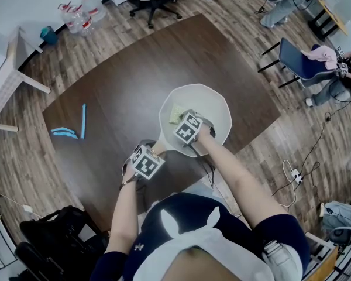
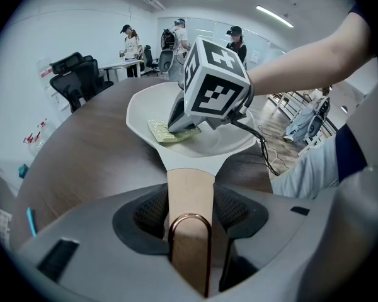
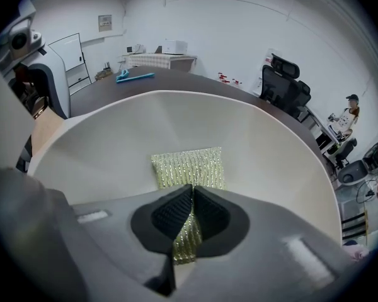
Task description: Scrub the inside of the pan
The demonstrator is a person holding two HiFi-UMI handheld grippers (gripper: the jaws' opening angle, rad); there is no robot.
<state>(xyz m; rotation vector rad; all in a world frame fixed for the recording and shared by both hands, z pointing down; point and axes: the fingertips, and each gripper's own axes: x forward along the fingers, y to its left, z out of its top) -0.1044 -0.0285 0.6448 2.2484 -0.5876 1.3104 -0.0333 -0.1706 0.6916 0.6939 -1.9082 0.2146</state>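
Centrally on the dark wooden desk (image 1: 123,81) sits the cream pan (image 3: 271,156); left tongs (image 2: 190,199) clamp its tan wooden handle (image 2: 190,180), right tongs (image 3: 192,197) pinch a glittery yellow-green sponge (image 3: 189,167) inside, its near end hidden.

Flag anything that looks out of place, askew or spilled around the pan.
Nothing stands out. The pan sits flat on the table, its handle clamped in the left gripper. The right gripper pinches the sponge against the pan's inside. No spill or damage shows.
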